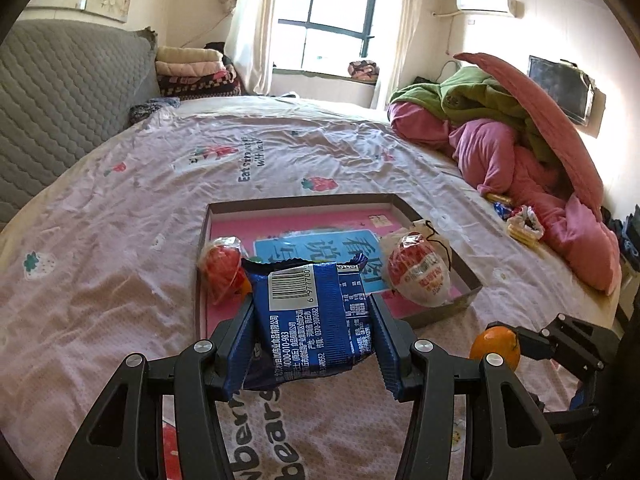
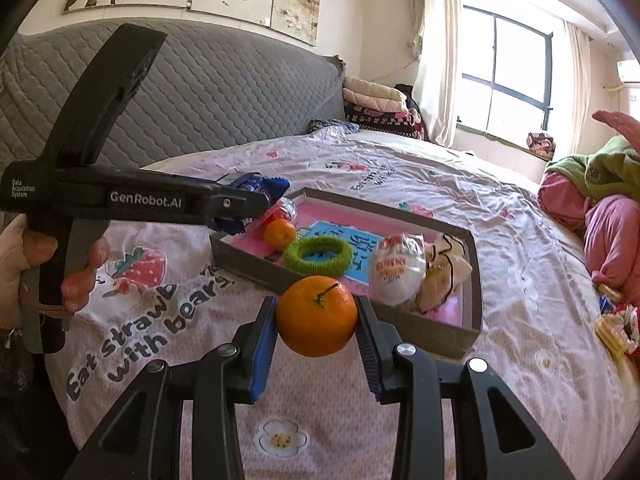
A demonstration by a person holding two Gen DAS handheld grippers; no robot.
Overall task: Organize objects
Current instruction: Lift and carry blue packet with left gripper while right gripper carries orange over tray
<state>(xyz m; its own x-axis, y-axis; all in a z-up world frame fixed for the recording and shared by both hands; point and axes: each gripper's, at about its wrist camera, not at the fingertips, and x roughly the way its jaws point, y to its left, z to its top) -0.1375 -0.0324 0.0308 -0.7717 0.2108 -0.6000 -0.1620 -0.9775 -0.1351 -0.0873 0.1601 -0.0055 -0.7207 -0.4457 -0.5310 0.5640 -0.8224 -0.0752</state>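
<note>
While the shallow cardboard tray [image 2: 474, 280] sits on the bedspread [image 1: 120, 280], the left gripper [image 1: 312, 322] hovers over its near edge, clenched on a blue snack packet [image 1: 308, 320], and the right gripper [image 2: 316, 320] beside the tray grips an orange [image 2: 316, 316].

A grey quilted headboard [image 2: 224, 92], folded blankets [image 1: 192, 70], a window [image 1: 328, 20] and an air conditioner [image 1: 486, 4].
</note>
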